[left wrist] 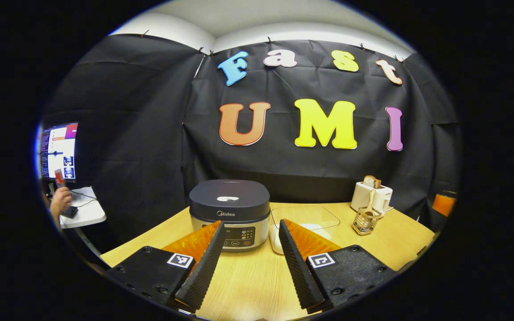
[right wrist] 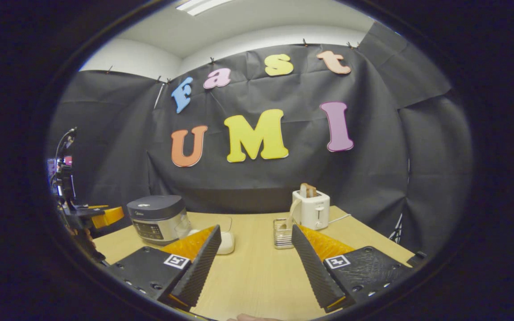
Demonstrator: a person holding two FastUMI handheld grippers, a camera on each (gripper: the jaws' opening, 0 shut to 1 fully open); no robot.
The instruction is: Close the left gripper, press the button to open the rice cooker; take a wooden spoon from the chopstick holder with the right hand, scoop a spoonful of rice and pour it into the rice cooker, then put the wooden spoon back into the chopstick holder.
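A dark-lidded rice cooker (left wrist: 229,213) with its lid down stands on the wooden table (left wrist: 248,281), straight ahead of my left gripper (left wrist: 251,231), which is open and held short of it. To its right lies a clear container (left wrist: 304,223) with white rice. A wire chopstick holder (left wrist: 365,220) with a wooden spoon (left wrist: 370,203) upright in it stands further right. In the right gripper view, my right gripper (right wrist: 255,238) is open above the table, with the holder (right wrist: 282,232) and spoon (right wrist: 292,211) just beyond its fingers and the cooker (right wrist: 157,218) off to the left.
A white toaster (left wrist: 371,195) with bread in it stands behind the chopstick holder, also the toaster (right wrist: 311,208) in the right gripper view. At the far left a person's hand (left wrist: 60,200) rests by a monitor (left wrist: 58,151) on a side desk. The left gripper's body (right wrist: 101,216) shows at the left edge.
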